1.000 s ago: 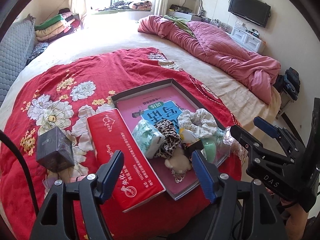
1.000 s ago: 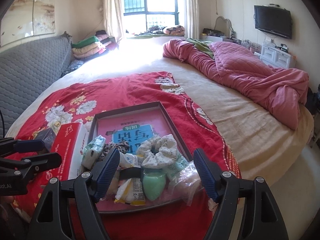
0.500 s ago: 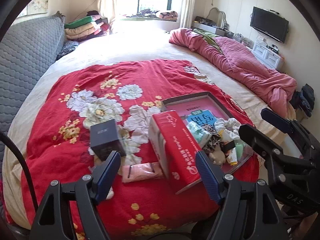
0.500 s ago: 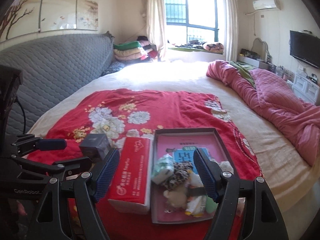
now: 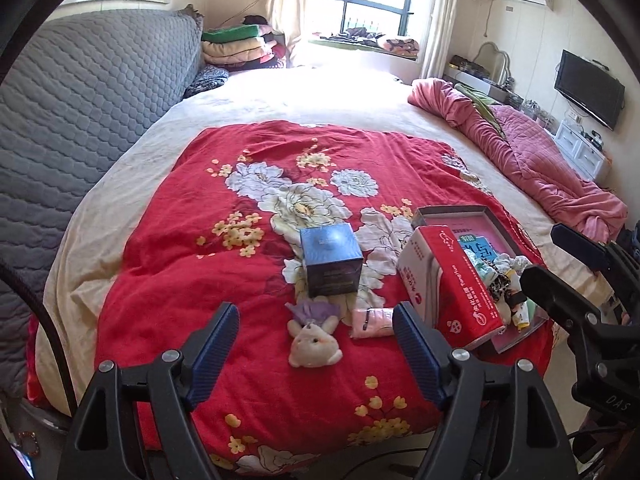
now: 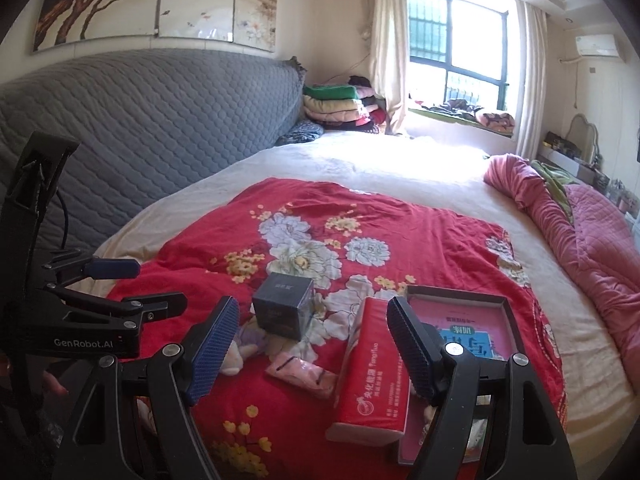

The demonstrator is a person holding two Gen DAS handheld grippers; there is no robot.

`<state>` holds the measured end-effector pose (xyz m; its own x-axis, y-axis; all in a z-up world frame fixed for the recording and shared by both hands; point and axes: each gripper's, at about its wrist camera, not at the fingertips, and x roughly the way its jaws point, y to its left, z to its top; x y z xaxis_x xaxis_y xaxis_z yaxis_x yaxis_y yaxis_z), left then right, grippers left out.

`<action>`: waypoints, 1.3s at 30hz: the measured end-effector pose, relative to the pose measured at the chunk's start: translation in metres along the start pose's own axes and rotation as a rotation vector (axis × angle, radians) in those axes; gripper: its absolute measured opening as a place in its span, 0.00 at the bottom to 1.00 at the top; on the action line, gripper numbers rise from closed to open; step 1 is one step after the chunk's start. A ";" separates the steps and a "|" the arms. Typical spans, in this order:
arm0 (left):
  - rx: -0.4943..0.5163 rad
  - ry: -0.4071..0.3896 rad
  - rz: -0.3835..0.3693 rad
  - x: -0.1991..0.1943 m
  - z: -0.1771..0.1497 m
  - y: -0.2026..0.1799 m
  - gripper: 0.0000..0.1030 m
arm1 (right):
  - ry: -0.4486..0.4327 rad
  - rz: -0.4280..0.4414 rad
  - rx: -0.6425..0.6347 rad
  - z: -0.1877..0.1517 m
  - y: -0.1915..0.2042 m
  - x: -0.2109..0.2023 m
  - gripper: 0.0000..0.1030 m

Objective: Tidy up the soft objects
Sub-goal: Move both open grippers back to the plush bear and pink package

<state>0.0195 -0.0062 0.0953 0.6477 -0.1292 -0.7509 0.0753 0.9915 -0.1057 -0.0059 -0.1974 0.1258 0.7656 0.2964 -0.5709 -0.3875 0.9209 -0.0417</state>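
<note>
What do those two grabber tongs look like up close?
Both are black, angular frames with silver screws. Each of the left tongs and right tongs has two fingers faced with ribbed dark-blue pads. A black cable curves beside the left one. White lettering reads "GenRobot.AI" on the left body and "DAS" on the right.

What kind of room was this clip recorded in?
A home bedroom, most likely: a large bed under a red floral blanket, a grey quilted headboard behind it, and a wall-mounted TV by a dresser.
</note>
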 end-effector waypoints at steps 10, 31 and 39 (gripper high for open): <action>-0.092 0.001 0.027 0.001 -0.008 0.048 0.76 | 0.041 0.066 -0.036 -0.001 0.021 0.013 0.75; -0.090 0.131 0.027 0.069 -0.031 0.044 0.76 | 0.243 0.134 -0.243 -0.042 0.037 0.089 0.75; -0.068 0.238 0.000 0.123 -0.037 0.029 0.76 | 0.410 0.224 -0.407 -0.061 0.038 0.144 0.75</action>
<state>0.0735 0.0067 -0.0243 0.4500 -0.1368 -0.8825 0.0191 0.9894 -0.1436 0.0581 -0.1350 -0.0082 0.4147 0.2751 -0.8674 -0.7424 0.6535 -0.1476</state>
